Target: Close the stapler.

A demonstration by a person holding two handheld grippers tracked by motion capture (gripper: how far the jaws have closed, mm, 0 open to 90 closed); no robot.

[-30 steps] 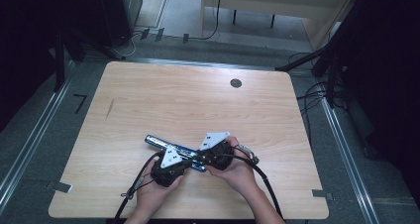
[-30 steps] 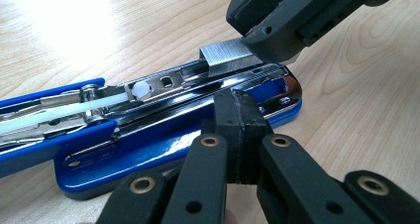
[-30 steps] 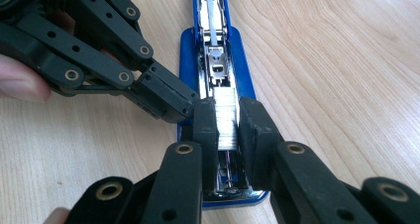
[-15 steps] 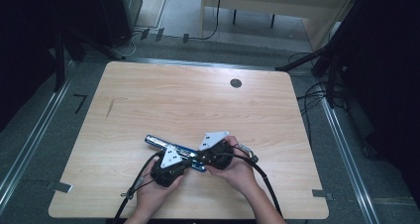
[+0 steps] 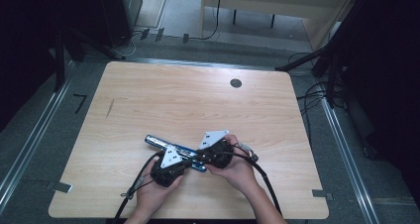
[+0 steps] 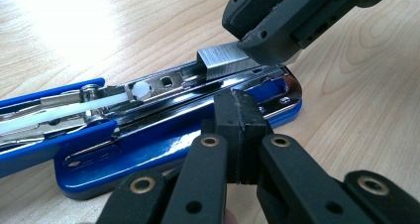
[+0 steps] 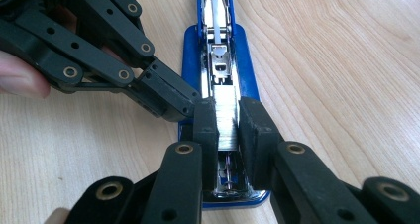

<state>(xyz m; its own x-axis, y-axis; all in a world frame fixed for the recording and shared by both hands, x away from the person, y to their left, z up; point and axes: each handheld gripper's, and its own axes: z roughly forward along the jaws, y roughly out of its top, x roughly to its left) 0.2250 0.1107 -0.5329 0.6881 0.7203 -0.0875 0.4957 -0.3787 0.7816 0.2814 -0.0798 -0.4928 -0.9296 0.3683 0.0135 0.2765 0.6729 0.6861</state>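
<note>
Right gripper [image 7: 229, 125], nearest the lens in its own view, is clamped on a strip of staples [image 7: 228, 116], one black pad on each long side of the strip. The strip sits over the front end of the open magazine channel [image 7: 220, 60] of a blue stapler [image 7: 190, 45], and appears to rest in or just above the channel; full seating cannot be confirmed.

At 10 o'clock of the strip, the left gripper [image 7: 190, 105] is clenched on itself, jaws fully together with nothing between them. Its tips bear on the stapler's side, touching the chrome rail beside the staples. In the left gripper view the same closed tips [image 6: 241, 130] press against the rail of the stapler [image 6: 148, 144], with the staple strip [image 6: 223, 60] just beyond at 12 o'clock.

In the high view both hands work near the front edge of the wooden table [image 5: 198, 100]. The stapler [image 5: 153, 140] lies flat, its opened arm running out toward 10 o'clock from the grippers.

Progress assessment: stapler opened and steadied, strip delivered to the channel. Remaining, by judgement: seat the strip fully, release it, close the top arm.
</note>
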